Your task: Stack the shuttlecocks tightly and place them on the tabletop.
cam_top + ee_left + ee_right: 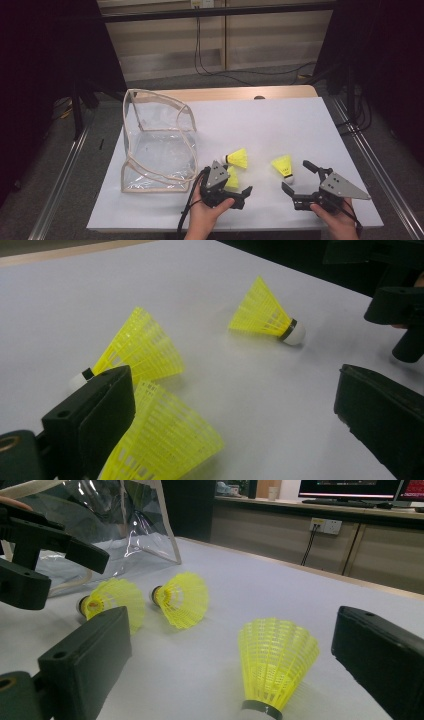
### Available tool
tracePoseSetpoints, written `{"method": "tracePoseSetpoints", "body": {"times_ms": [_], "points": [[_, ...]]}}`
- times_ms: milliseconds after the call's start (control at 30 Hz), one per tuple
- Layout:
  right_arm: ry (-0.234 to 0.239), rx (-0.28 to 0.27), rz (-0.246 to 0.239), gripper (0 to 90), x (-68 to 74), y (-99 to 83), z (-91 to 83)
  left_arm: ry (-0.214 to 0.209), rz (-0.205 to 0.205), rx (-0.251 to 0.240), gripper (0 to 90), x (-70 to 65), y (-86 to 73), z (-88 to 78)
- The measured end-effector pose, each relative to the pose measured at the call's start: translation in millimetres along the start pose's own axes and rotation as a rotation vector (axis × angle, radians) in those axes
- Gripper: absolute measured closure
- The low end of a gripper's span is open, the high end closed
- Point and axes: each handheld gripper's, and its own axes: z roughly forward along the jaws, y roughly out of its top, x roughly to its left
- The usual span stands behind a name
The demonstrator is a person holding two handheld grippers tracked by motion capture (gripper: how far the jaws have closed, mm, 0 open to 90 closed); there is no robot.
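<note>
My left gripper point(233, 186) gaped beside the nearest shuttlecock point(231, 178), unclenched, my right gripper point(298, 178) splayed around another shuttlecock point(284, 166), nothing gripped.

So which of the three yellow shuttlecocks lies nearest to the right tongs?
The shuttlecock lying alone just ahead of the open right tongs, its white cork toward them; the other two lie together by the left tongs.

Lab (monitors point(350, 487), black curtains point(45, 60))

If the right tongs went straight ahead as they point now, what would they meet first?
Most likely the yellow shuttlecock lying on its side just ahead of the open right tongs, cork end nearest them, centred between the jaws. Depth is hard to judge, but nothing lies nearer.
</note>
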Motion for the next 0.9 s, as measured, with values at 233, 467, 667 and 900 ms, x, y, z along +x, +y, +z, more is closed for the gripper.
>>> {"method": "tracePoseSetpoints", "body": {"times_ms": [233,467,667,900], "points": [[-0.001,0.002,-0.002,2.5,0.5,0.2,-0.6,0.052,-0.015,0.011,3.5,0.8,3.2,8.4],[0.0,-0.003,0.0,2.5,0.2,0.2,-0.8,0.097,-0.013,0.021,7.2,5.6,2.9,14.1],[0.001,-0.002,0.002,2.5,-0.1,0.0,-1.1,0.134,-0.038,0.036,12.8,10.5,-0.5,16.3],[0.003,-0.002,-0.001,2.5,0.4,0.0,-0.8,0.177,-0.052,0.061,18.7,11.5,-2.0,16.5]]}}
